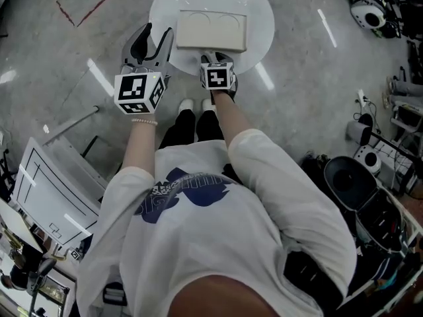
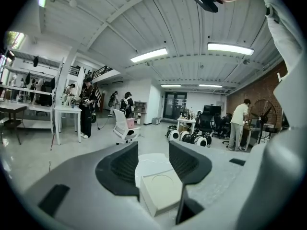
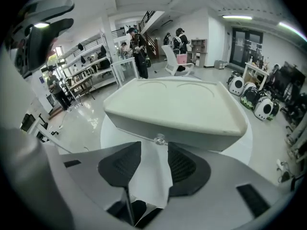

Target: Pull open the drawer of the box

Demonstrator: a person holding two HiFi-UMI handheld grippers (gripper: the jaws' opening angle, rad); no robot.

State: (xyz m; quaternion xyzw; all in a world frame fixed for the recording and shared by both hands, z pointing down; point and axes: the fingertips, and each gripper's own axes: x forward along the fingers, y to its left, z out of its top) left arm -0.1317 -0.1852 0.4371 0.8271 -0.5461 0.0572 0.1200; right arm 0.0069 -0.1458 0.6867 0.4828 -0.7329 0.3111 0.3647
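Cream flat box [image 3: 177, 104], small clear knob [image 3: 159, 139]: we should centre our open, empty right gripper [image 3: 153, 146] on it before closing.

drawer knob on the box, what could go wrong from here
The knob is tiny and clear, just at the tips of the open right tongs: they may slip off. The open left tongs do not brace the box on the round table, so a pull might drag the whole box.
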